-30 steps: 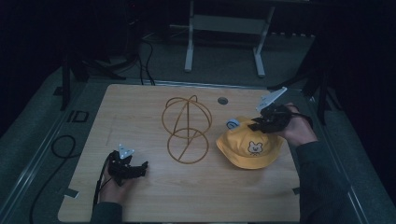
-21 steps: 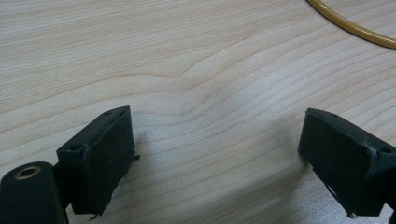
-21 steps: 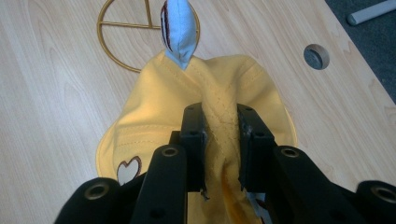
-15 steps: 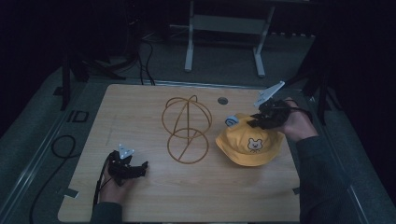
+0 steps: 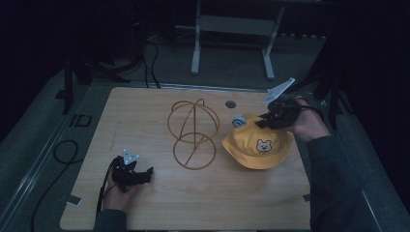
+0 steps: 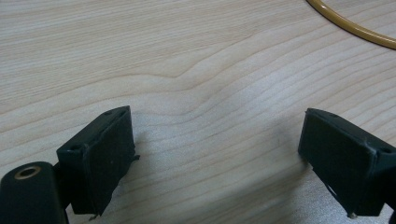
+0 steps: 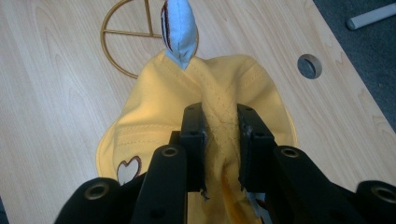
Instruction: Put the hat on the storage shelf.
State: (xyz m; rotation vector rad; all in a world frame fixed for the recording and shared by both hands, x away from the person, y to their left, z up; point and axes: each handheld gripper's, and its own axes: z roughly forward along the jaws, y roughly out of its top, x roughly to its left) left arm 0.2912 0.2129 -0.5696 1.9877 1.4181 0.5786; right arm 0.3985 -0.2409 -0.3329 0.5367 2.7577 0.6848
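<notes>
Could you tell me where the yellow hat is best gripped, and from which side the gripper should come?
Grip a pinched fold of cloth at the crown of the yellow hat, coming from above on its far right side. The soft fabric bunches into a ridge there, and the right gripper is already shut on such a fold. The wire stand crowds the hat's left side.

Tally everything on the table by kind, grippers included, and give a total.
Hats: 1, the yellow hat with a bear patch, its crown pinched by the right gripper
Wire stands: 1, the gold wire stand
Grippers: 2, the right one on the hat and the left gripper open over bare table
Total: 4
</notes>
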